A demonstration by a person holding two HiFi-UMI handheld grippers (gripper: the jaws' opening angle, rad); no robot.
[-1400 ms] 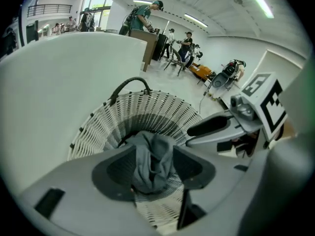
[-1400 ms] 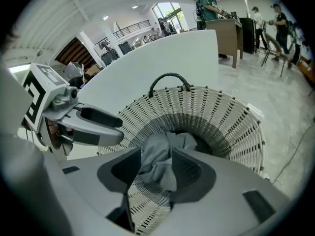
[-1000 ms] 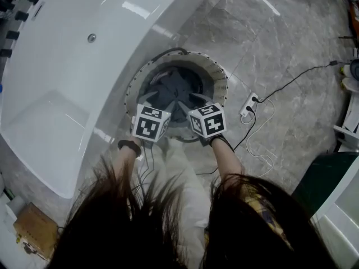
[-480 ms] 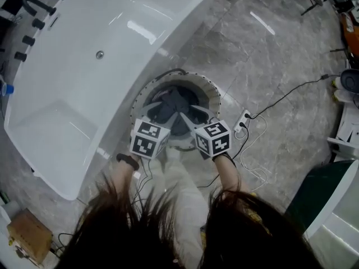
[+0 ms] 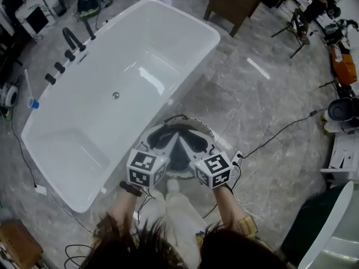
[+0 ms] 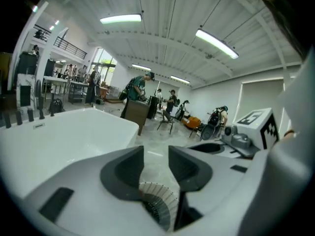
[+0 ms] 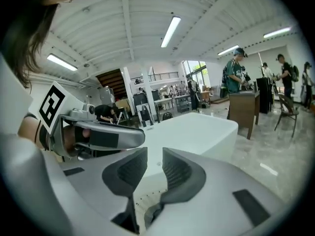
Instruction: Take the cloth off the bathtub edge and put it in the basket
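Cloth (image 5: pixel 179 153) looked already in basket (image 5: pixel 210 136); left gripper (image 6: pixel 156 156) and right gripper (image 7: pixel 154 163) jaws were closing, slightly apart, empty.

White bathtub (image 5: pixel 185 27), grey marbled floor (image 5: pixel 263 105)

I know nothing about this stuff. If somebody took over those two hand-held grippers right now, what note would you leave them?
Left hand-held gripper: jaws apart, just been closing, nothing between them.
Right hand-held gripper: the same, with a narrower gap.
Things: both grippers are over the basket, which stands on the floor beside the bathtub. No cloth shows on the tub edge. A dark grey cloth seems to lie in the basket.
Done: cloth moved, it appears.
Left: probably nothing; check that the cloth sits fully inside.
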